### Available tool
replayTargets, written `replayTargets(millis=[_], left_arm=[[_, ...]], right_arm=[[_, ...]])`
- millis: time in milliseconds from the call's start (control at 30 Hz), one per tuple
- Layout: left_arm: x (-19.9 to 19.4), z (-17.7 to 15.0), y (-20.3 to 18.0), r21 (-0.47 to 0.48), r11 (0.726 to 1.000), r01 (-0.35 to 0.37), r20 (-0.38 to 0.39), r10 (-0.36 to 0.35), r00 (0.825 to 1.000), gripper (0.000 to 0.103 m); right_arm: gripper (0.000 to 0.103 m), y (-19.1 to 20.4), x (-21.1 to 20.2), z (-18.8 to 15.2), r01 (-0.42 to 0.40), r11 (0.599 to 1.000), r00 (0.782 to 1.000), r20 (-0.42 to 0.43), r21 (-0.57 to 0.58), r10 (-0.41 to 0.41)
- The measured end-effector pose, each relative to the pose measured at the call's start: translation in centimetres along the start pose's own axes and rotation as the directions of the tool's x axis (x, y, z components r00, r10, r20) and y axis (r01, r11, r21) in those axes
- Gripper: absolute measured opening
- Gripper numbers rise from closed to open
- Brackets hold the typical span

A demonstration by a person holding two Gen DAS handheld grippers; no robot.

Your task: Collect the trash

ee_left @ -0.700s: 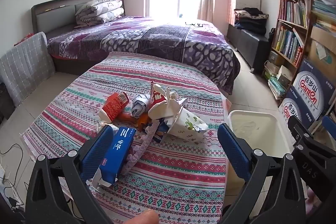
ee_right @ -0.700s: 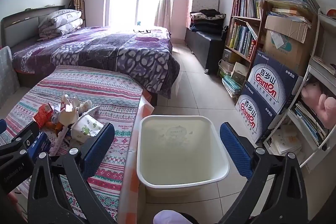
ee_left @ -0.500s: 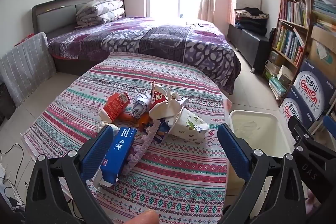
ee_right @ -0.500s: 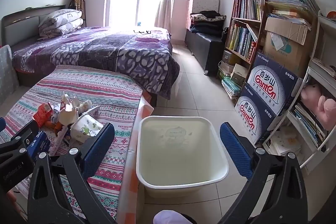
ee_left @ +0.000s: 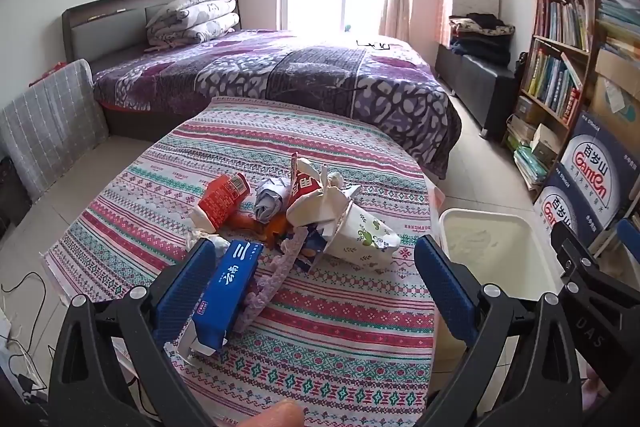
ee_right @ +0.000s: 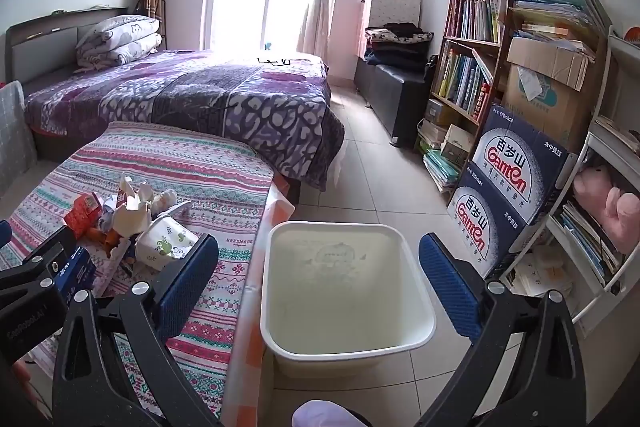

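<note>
Hovering pretty much unchanged: left gripper [ee_left: 316, 275] and right gripper [ee_right: 320, 273] both wide open, empty; trash pile [ee_left: 296, 215] untouched, bin [ee_right: 348, 307] empty.

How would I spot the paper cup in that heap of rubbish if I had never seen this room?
Find the striped tablecloth in front of the purple bed; the trash pile sits on it. At the pile's edge nearest the white bin lies the paper cup, tipped on its side. It alone is white with green leafy swirls, unlike the blue box and red carton.
</note>
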State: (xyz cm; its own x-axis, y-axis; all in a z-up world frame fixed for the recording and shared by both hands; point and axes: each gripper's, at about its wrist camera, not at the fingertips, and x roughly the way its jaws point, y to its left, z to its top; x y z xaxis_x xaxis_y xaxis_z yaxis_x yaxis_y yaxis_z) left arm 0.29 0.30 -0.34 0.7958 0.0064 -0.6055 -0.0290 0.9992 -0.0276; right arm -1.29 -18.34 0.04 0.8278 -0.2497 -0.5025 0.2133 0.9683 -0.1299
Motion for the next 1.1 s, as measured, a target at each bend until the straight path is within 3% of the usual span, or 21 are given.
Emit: replayTargets(millis=[1100], left_arm=[[0.41, -0.33, 0.14, -0.001, 1.000, 0.000, -0.008, 0.000, 1.000, 0.096]], right_arm=[[0.096, 0.19, 0.22, -0.18, 0.000, 1.000, 1.000, -0.004, -0.005, 0.000]])
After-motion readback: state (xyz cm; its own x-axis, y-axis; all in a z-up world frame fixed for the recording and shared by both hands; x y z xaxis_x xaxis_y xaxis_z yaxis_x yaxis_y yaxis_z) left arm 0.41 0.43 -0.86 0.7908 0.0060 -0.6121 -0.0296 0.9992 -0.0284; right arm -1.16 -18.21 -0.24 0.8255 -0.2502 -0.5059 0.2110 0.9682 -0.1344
